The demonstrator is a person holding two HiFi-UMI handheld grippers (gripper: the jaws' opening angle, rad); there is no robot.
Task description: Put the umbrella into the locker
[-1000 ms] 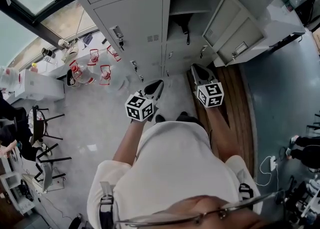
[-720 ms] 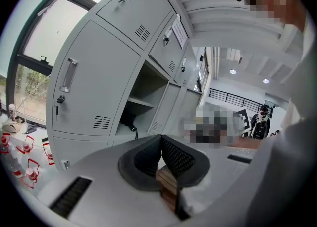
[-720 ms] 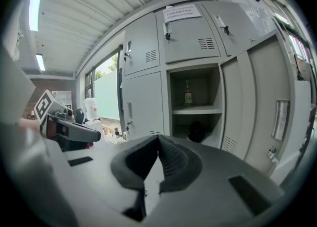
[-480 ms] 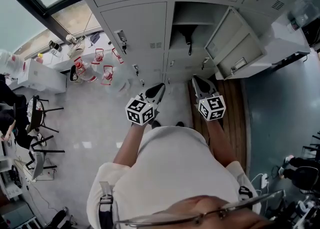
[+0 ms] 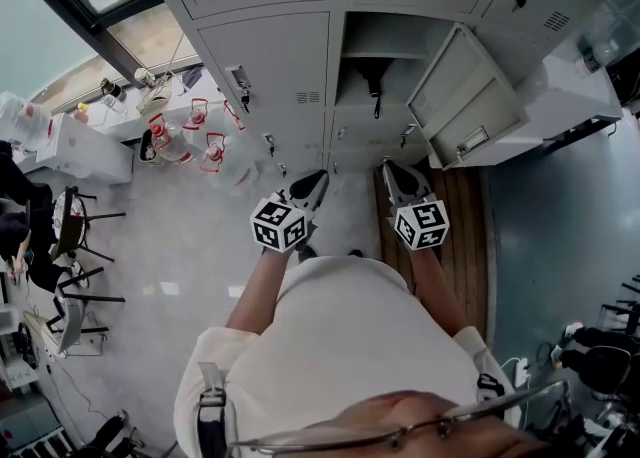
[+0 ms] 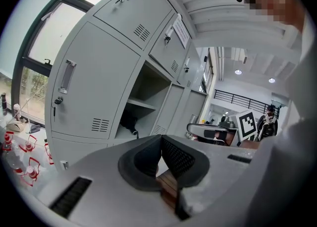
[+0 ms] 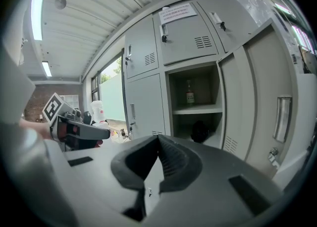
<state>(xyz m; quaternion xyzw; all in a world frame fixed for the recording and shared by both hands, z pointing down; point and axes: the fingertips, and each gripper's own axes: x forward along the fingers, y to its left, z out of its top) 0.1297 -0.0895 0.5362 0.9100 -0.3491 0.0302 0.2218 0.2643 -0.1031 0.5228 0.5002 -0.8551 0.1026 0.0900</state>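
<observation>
A black umbrella (image 5: pixel 372 76) lies in the lower compartment of the open grey locker (image 5: pixel 355 31); it also shows as a dark shape, the umbrella (image 6: pixel 130 122) in the left gripper view and the umbrella (image 7: pixel 200 131) in the right gripper view. The locker door (image 5: pixel 465 96) swings out to the right. My left gripper (image 5: pixel 312 184) and right gripper (image 5: pixel 398 176) are side by side in front of the lockers, apart from them. Both sets of jaws are shut with nothing between them, seen up close on the left gripper (image 6: pixel 160 139) and the right gripper (image 7: pixel 158 139).
A bottle (image 7: pixel 189 92) stands on the open locker's upper shelf. Closed lockers (image 5: pixel 270 56) flank the open one. Water bottles with red handles (image 5: pixel 185 141) sit on the floor at the left, chairs (image 5: pixel 80 246) further left. A wooden floor strip (image 5: pixel 470 246) runs under the right gripper.
Both grippers have risen a little in front of the lockers while staying shut and empty. The umbrella has not moved.
</observation>
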